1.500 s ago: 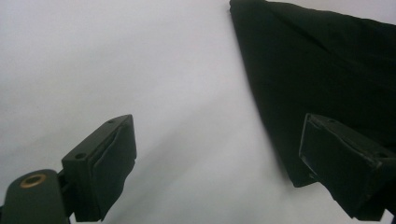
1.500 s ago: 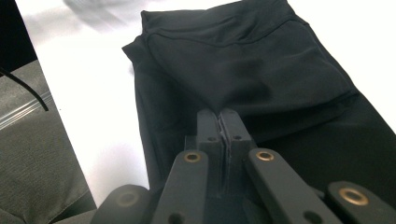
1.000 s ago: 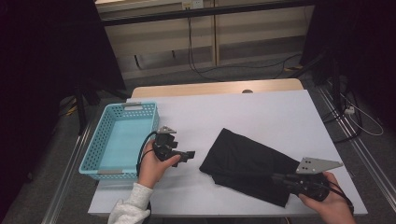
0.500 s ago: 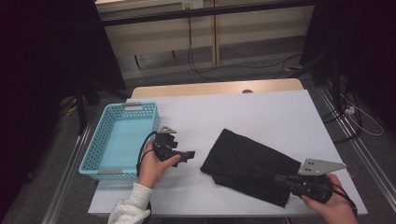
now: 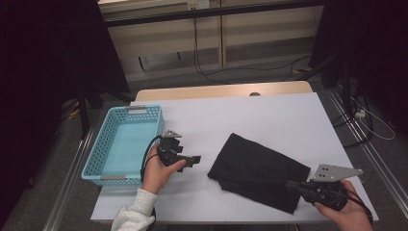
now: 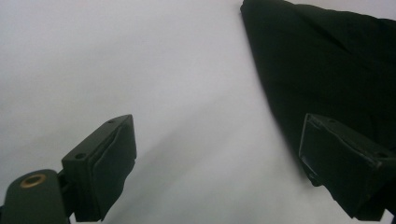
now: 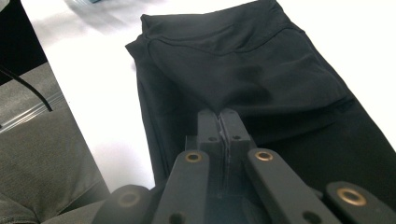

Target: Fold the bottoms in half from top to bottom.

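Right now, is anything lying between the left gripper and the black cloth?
Nothing visible does. The left gripper hangs open over bare white table, jaws pointing toward the black cloth, with only tabletop between them. The basket sits behind it, on the far side from the cloth. The right gripper is already shut on the cloth's near corner.

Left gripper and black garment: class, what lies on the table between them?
Nothing: in the high view only bare white table separates the left gripper from the folded black garment; the left gripper view agrees.
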A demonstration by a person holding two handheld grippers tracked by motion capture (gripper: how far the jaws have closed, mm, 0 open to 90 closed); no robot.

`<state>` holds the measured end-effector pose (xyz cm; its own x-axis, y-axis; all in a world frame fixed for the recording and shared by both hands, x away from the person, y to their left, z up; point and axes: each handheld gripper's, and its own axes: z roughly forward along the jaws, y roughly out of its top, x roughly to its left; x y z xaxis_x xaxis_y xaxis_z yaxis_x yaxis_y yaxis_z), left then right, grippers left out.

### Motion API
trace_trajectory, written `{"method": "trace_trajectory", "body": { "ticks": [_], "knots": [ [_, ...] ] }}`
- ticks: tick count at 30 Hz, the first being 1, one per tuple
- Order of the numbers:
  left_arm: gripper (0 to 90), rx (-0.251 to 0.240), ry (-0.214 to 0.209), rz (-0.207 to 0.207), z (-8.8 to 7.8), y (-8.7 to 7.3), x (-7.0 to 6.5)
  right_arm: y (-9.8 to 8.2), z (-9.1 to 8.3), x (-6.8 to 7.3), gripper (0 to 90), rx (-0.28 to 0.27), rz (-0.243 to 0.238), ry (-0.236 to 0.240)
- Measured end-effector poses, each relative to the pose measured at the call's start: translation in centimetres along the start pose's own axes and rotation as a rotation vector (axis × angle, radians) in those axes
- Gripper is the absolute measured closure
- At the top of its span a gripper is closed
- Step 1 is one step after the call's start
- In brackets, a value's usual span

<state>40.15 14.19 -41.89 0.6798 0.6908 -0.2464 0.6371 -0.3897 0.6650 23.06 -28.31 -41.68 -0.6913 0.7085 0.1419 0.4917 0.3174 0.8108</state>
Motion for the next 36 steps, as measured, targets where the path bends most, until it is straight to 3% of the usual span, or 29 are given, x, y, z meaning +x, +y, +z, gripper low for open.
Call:
{"method": "trace_trajectory", "body": {
  "ticks": [16, 18, 20, 21, 27, 30, 36],
  "knots": [
    [10.8, -0.004, -0.003, -0.005, 0.0, 0.0, 0.0, -1.1, -2.3, 0.2, 89.3, -0.001, -0.002, -0.01],
    [10.8, -0.002, -0.002, -0.003, 0.0, 0.0, 0.0, -1.2, -2.4, 0.2, 85.2, -0.002, -0.019, -0.014],
    [10.8, -0.001, -0.003, -0.002, 0.1, 0.1, 0.0, -1.1, -2.4, 0.1, 70.5, -0.019, -0.012, -0.04],
    [10.8, -0.001, -0.002, -0.002, 0.1, 0.1, -0.1, -0.9, -2.3, 0.0, 68.8, -0.019, -0.002, -0.047],
    [10.8, 0.009, -0.006, 0.007, 0.2, 0.1, -0.1, 0.1, -0.7, -1.7, 63.4, -0.007, 0.02, -0.111],
    [10.8, 0.005, -0.005, 0.002, 0.3, 0.0, -0.2, 0.5, 0.9, -3.6, 60.6, 0.02, 0.059, -0.182],
    [10.8, 0.014, -0.008, 0.006, 0.4, 0.0, -0.1, 1.3, 2.8, -5.5, 59.9, 0.049, 0.073, -0.232]
  ]
}}
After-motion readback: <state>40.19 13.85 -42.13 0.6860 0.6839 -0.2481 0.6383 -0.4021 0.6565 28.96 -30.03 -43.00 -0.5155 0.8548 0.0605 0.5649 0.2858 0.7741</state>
